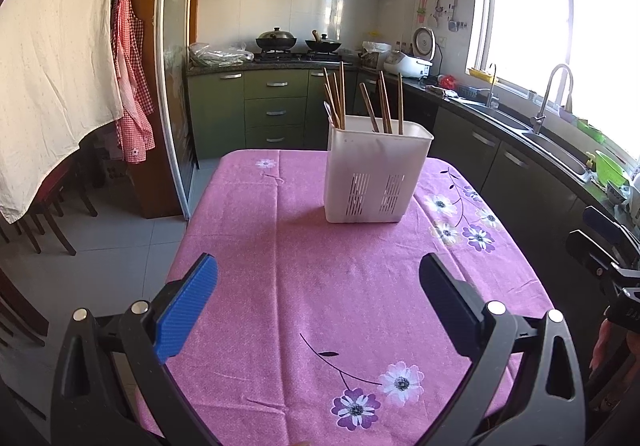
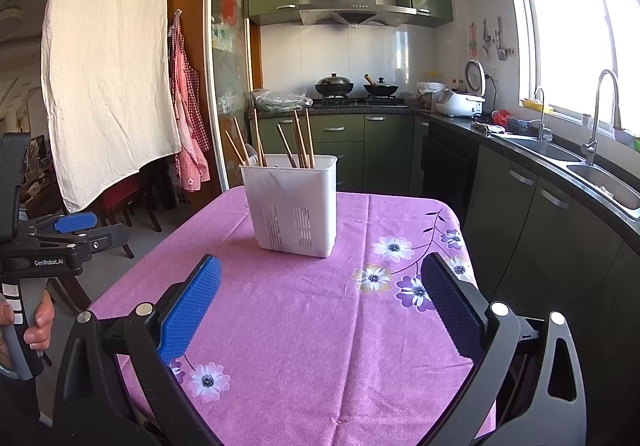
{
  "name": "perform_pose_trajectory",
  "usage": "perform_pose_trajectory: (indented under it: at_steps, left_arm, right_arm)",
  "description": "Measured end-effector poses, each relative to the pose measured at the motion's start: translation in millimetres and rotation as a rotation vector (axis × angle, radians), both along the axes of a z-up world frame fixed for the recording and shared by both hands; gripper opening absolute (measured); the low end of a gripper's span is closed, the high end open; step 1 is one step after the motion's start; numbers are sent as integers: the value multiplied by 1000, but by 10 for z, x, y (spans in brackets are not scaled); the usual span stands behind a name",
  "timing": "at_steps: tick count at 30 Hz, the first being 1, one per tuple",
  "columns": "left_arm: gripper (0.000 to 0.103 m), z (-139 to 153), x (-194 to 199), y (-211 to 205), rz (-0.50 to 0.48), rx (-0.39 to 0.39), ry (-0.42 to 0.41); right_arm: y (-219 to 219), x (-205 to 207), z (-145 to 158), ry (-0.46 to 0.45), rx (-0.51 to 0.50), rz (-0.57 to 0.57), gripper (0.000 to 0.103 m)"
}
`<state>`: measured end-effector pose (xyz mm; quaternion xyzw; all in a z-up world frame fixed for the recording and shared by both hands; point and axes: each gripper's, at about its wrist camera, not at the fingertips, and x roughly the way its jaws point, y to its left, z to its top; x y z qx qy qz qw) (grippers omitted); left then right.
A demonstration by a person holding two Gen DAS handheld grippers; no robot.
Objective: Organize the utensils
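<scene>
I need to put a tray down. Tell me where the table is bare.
Nearly all of the pink tablecloth is bare. The widest patch runs from the white utensil holder forward to the open left tongs and right tongs. A narrower strip lies left of the holder. Only the far middle, where the holder stands with its chopsticks, is taken.

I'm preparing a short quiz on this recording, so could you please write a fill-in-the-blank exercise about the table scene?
1. The wooden chopsticks stand upright in a ____ plastic holder.
2. The holder sits on a floral tablecloth whose main colour is ____.
3. The left gripper and the right gripper both have their jaws ____, holding nothing.

Missing words: white; pink; open
</scene>
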<state>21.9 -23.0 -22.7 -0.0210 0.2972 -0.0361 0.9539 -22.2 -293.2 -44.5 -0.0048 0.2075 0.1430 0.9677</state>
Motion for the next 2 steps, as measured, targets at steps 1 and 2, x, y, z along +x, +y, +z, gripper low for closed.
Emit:
perform_pose_trajectory:
  at_steps: [1,2]
  left_arm:
    - [96,-11,12,2,0,-1,2]
    - [96,-26,30,4,0,-1,3]
  right_arm:
    - [0,13,-6,2,0,-1,99]
    - [-7,36,-13,6,1,-2,99]
